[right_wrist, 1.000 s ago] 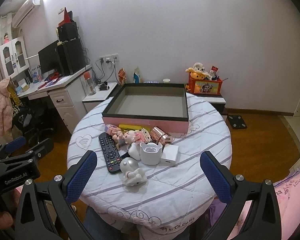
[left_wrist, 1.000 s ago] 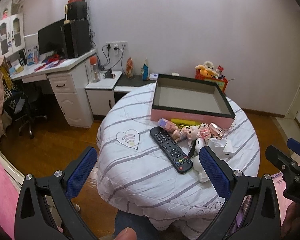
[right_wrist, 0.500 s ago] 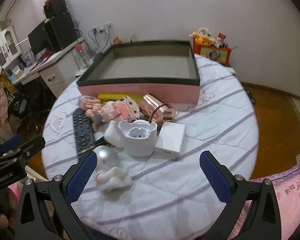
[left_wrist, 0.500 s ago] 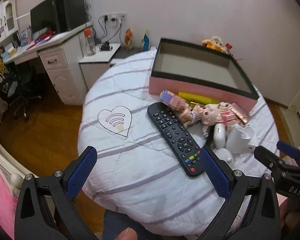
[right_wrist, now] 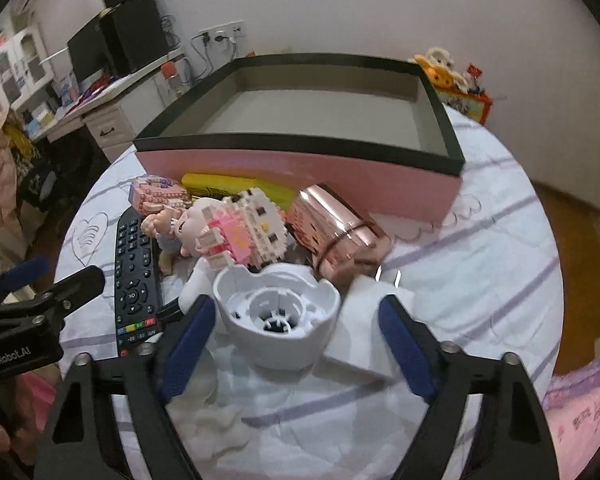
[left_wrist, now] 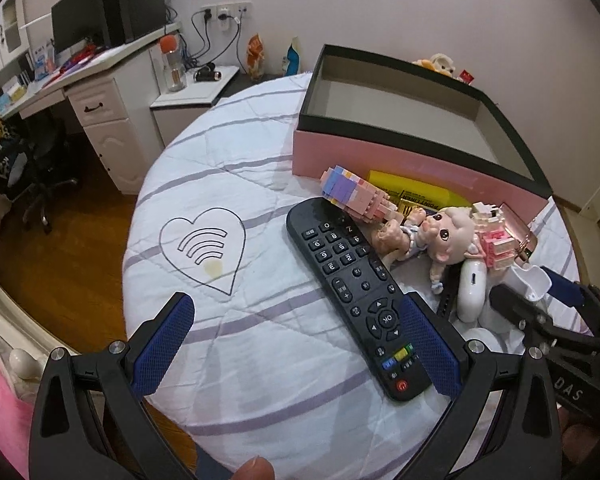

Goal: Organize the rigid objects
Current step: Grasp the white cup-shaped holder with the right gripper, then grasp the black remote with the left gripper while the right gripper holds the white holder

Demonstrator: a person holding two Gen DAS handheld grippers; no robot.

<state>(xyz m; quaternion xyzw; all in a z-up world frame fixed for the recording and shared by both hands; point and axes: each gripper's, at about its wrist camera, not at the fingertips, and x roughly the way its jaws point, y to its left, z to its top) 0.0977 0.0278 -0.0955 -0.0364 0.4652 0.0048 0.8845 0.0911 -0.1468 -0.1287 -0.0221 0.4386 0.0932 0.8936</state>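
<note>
Quilted cloth table cover [left_wrist: 260,344], matt black plastic remote [left_wrist: 356,292], glossy rose-gold metallic canister [right_wrist: 340,232].

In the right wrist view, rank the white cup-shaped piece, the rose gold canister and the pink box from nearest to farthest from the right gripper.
1. White cup-shaped piece: between the open fingers of the right gripper, slightly left of centre.
2. Rose gold canister: on its side just behind it, to the right.
3. Pink box: farthest, across the back of the table, empty.

On the table: one open pink box [right_wrist: 296,168], one black remote [left_wrist: 356,296], one doll [left_wrist: 440,236], two brick-built toys [right_wrist: 248,224], one rose-gold canister [right_wrist: 340,236].
</note>
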